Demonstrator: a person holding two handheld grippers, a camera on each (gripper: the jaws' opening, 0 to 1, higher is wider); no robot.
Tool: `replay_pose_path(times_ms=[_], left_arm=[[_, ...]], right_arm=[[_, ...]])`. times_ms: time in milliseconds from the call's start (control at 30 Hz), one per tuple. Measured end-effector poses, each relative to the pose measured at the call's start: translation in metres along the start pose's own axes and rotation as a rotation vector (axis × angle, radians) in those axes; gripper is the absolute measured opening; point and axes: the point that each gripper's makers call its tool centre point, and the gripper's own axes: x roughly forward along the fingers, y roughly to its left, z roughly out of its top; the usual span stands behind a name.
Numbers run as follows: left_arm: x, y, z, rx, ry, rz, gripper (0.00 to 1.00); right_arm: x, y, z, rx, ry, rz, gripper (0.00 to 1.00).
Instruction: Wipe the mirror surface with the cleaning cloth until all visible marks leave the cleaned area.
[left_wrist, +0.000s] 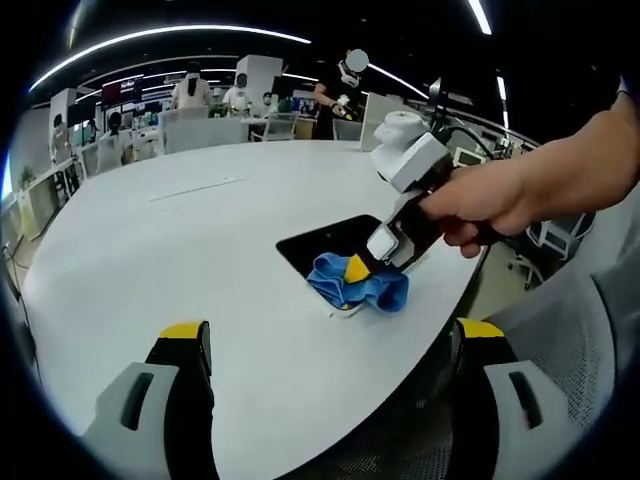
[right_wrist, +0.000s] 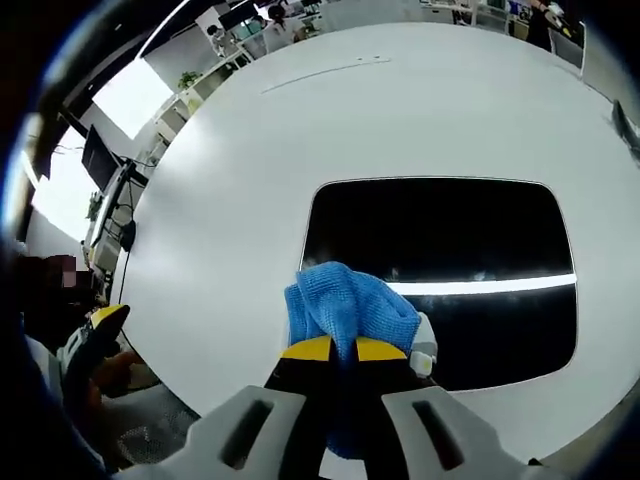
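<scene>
cloth (right_wrist: 345, 308) in right gripper (right_wrist: 344, 349), seemingly on mirror (right_wrist: 470, 235)

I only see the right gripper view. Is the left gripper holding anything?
Observer: No. The left gripper is open, with nothing between its jaws.
Operator: Where is it relative to the mirror?
Observer: Apart from it, back at the edge of the table; the mirror lies ahead of it.
Operator: How does the cloth sit, seen from that side?
Observer: The cloth is bunched in a heap at the mirror's near corner, with the right gripper shut on it from above.
</scene>
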Motion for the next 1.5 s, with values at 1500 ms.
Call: replay_pose_path(times_ms=[1500], left_arm=[[-0.002,0.002,0.003,-0.028,-0.022,0.003,0.99]], right_arm=[[0.018,0.0,0.05,-0.085,-0.003,-0.028,0.0]])
